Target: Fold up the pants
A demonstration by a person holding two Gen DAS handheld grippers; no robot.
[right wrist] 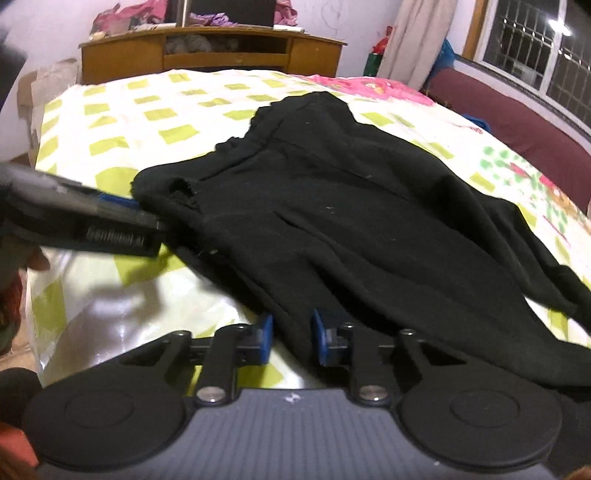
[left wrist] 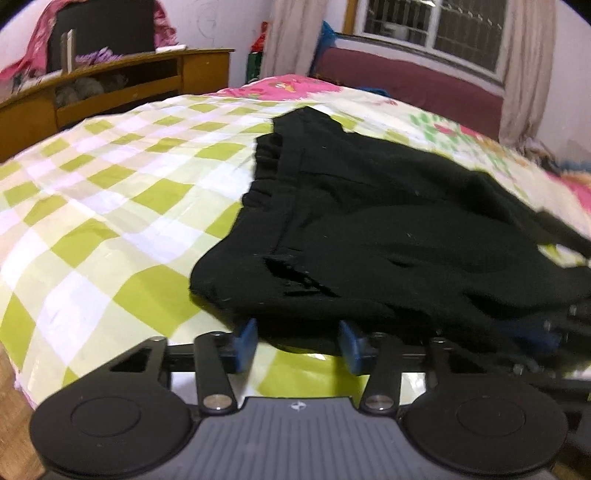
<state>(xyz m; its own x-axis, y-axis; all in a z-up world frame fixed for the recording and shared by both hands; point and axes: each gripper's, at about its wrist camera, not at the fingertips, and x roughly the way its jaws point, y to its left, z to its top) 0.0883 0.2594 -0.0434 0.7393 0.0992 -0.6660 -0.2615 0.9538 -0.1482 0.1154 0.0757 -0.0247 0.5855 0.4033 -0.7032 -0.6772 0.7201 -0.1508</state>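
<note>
My right claw has its blue pads close together with the near hem of the black pants pinched between them, at 6 o'clock in its view. My left claw stands wider, the cloth edge draped over the gap between its blue fingers; I cannot tell whether they press on it. The pants lie spread on the checked bedspread, running up toward 12 o'clock, with a wooden cabinet beyond and a window at 1 o'clock.
</note>
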